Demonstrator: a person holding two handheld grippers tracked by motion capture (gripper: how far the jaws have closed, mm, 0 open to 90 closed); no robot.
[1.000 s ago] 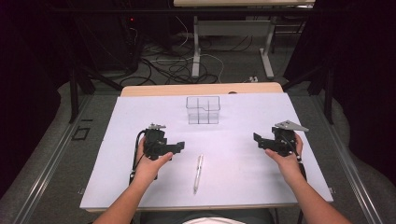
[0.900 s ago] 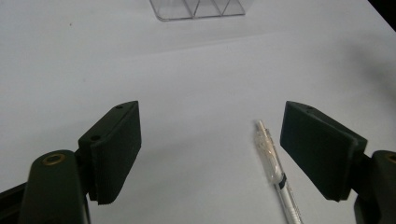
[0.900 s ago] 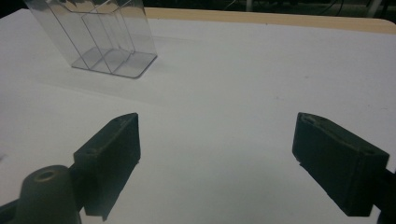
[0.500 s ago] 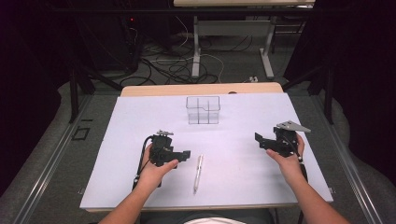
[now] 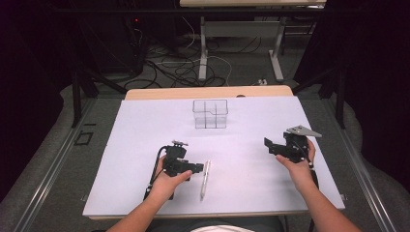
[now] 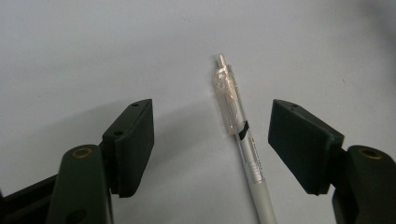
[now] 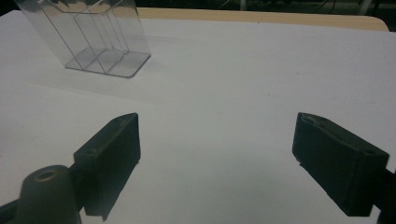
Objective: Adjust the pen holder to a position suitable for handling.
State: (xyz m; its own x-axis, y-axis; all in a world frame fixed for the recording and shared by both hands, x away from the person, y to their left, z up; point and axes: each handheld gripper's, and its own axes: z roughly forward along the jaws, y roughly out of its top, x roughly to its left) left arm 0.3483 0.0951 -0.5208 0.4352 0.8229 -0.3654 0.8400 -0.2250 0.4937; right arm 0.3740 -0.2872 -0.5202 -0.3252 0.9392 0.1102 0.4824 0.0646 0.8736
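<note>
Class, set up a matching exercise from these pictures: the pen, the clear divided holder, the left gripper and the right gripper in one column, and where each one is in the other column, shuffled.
Things:
1. pen
2. clear divided holder
3. left gripper
4. right gripper

Places:
A. open, over bare white table near the right edge
B. standing at the far middle
C. lying flat at the near middle
D. open, right beside the pen

Pairs: 1-C, 2-B, 3-D, 4-A
</note>
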